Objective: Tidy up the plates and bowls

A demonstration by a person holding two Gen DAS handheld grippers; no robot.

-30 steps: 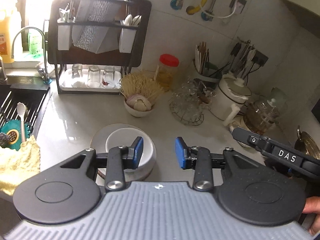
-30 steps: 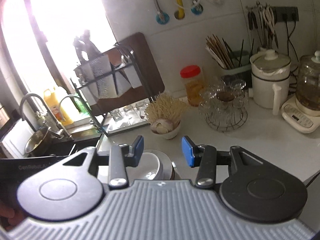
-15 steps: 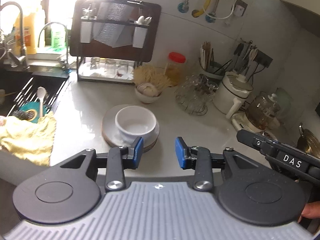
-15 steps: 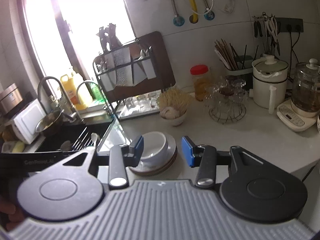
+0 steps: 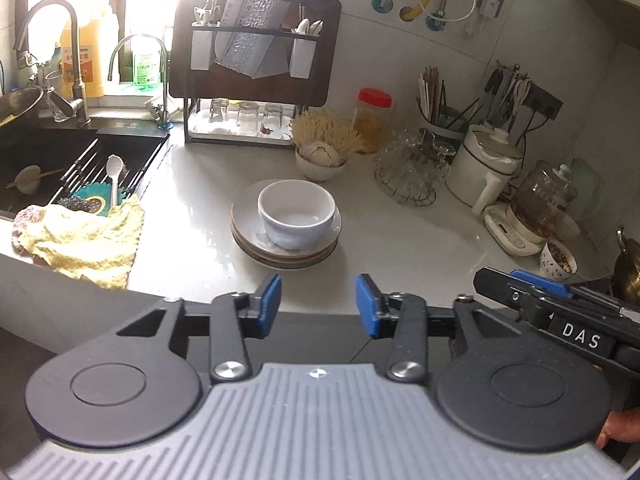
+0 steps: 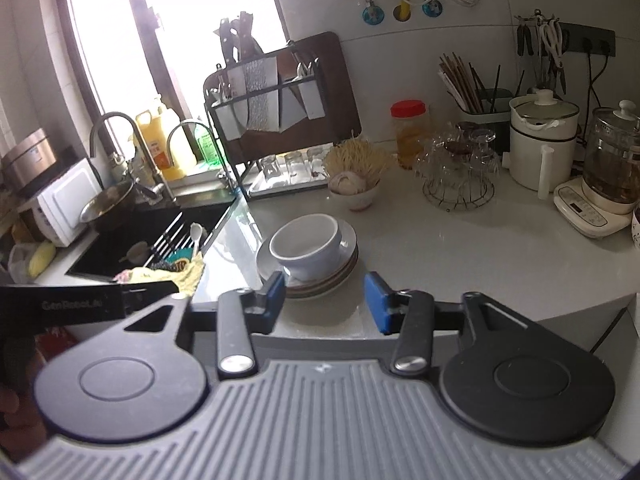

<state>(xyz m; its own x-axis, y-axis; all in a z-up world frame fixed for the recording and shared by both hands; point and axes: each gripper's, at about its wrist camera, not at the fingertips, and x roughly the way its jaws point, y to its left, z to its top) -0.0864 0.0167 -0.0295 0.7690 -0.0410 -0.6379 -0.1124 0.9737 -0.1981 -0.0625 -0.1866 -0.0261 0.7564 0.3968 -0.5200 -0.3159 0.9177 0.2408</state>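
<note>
A white bowl [image 5: 296, 212] stands upright on a stack of plates [image 5: 248, 232] in the middle of the grey counter. It also shows in the right wrist view, bowl [image 6: 308, 242] on the plates [image 6: 348, 264]. My left gripper [image 5: 318, 304] is open and empty, pulled back beyond the counter's front edge. My right gripper [image 6: 326, 300] is open and empty, just in front of the plates and above the counter edge. The right gripper's body [image 5: 560, 312] shows at the right of the left wrist view.
A sink [image 5: 60, 160] with a rack, a spoon and a yellow cloth [image 5: 80, 236] lies left. A dish rack [image 5: 248, 68] with knives and glasses stands at the back. A garlic bowl [image 5: 320, 160], jar, glass stand [image 5: 408, 168], white pot [image 5: 484, 168] and kettle [image 5: 540, 204] line the right.
Both grippers have pulled back from the bowl and plates toward the counter's front edge. The bowl and plates stay in place. Both grippers remain open.
</note>
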